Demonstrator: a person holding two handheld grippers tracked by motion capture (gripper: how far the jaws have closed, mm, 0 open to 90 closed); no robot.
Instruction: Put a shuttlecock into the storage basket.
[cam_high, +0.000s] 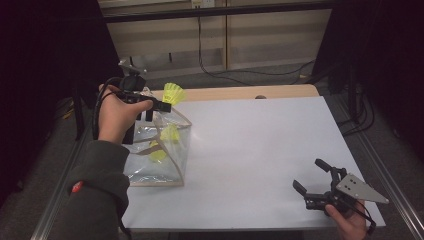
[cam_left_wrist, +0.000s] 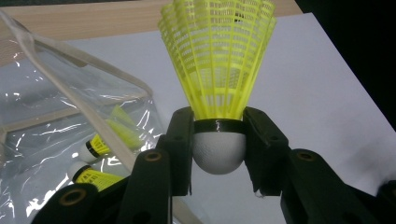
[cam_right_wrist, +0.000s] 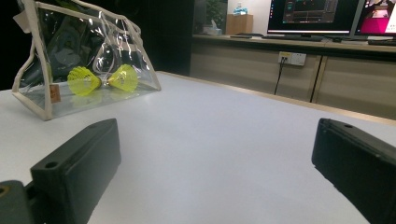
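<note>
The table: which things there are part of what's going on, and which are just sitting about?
In use:
- yellow shuttlecock, clamped at its white cork by the left gripper
- clear bag, holding two more shuttlecocks

Just about:
- right gripper, open, holding nothing
- cables on the floor
- monitors beyond the table

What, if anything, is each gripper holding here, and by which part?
The left gripper grips a yellow shuttlecock by its white cork base, jaws on either side, skirt pointing away. The right gripper is open and holds nothing.
</note>
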